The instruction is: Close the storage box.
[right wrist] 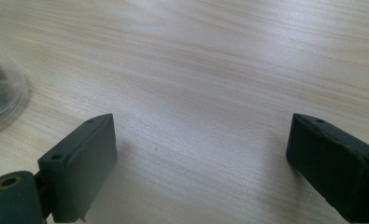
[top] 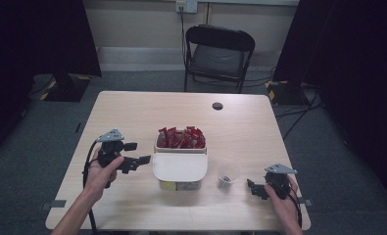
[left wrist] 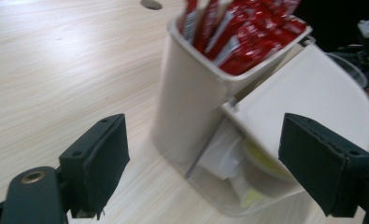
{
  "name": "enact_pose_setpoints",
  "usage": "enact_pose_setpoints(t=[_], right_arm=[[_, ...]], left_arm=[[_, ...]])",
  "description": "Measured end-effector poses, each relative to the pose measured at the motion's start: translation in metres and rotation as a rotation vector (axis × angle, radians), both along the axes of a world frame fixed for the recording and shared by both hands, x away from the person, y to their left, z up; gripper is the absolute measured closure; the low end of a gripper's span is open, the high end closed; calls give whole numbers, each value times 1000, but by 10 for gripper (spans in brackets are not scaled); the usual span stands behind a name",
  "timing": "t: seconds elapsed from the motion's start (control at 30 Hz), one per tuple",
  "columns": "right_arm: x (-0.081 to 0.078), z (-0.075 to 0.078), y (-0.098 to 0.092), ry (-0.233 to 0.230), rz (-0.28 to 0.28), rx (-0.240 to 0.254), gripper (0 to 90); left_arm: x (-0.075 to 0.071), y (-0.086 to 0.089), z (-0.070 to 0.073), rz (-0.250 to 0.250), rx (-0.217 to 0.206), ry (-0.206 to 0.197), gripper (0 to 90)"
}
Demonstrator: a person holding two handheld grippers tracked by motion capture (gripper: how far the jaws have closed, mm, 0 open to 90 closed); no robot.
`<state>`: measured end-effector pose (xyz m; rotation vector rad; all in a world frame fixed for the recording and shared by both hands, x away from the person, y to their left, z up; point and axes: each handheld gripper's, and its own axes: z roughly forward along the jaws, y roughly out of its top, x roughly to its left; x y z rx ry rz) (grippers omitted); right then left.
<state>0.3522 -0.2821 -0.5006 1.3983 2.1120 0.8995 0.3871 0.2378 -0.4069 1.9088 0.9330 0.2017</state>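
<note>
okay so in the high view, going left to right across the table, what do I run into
Left tongs → white container with red sachets in its back compartment → clear plastic cup → right tongs.

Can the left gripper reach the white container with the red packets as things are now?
Probably yes. The left gripper is open and points at the white container, with bare table between them. The red packets stand upright in its back compartment.
</note>
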Motion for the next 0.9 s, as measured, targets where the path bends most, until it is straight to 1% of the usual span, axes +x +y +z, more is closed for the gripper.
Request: enact_pose_setpoints(t=[0.03,0.07,0.1,0.13,0.17,0.2,0.23,0.27,0.3,0.33,0.43,0.47,0.5,0.53,0.57,0.6,0.63,0.7,0.73,0.77,0.8,0.83,0.9], right_arm=[[0,0,0,0,0,0,81],[0,0,0,0,0,0,81],[0,0,0,0,0,0,81],[0,0,0,0,0,0,81],[0,0,0,0,0,0,81],[0,0,0,0,0,0,81],[0,0,0,0,0,0,81],[0,0,0,0,0,-1,81],[0,0,0,0,0,0,81],[0,0,0,0,0,0,81],[0,0,0,0,0,0,81],[0,0,0,-1,0,0,81],[0,0,0,0,0,0,81],[0,0,0,0,-1,0,81],[0,0,0,0,0,0,81],[0,0,0,0,0,0,81],[0,0,0,0,-1,0,80],[0,0,0,0,0,0,80],[0,0,0,0,0,0,81],[0,0,0,0,0,0,80],[0,0,0,0,0,0,80],[0,0,0,0,0,0,81],[0,0,0,0,0,0,80]], left_arm=[[0,3,-2,18,0,7,156],[0,6,-5,28,13,14,156],[-1,11,-10,38,21,20,156],[-1,11,-10,38,21,20,156],[-1,14,-12,42,30,23,156],[0,16,-15,48,38,33,156],[0,19,-18,66,56,42,156],[0,20,-21,75,64,42,157],[0,25,-29,89,88,49,157],[0,25,-29,89,88,49,157],[1,31,-44,125,139,67,157],[3,33,-50,138,183,79,157],[3,35,-54,160,194,69,157],[3,35,-54,160,194,69,157],[3,39,-62,184,223,70,157],[3,39,-62,184,223,70,157],[4,41,-67,190,244,79,157],[4,42,-76,210,273,81,157],[4,42,-79,211,282,85,157],[3,41,-82,204,299,89,158],[3,39,-86,199,309,81,158],[1,37,-89,200,337,37,147],[0,35,-92,202,328,14,140]])
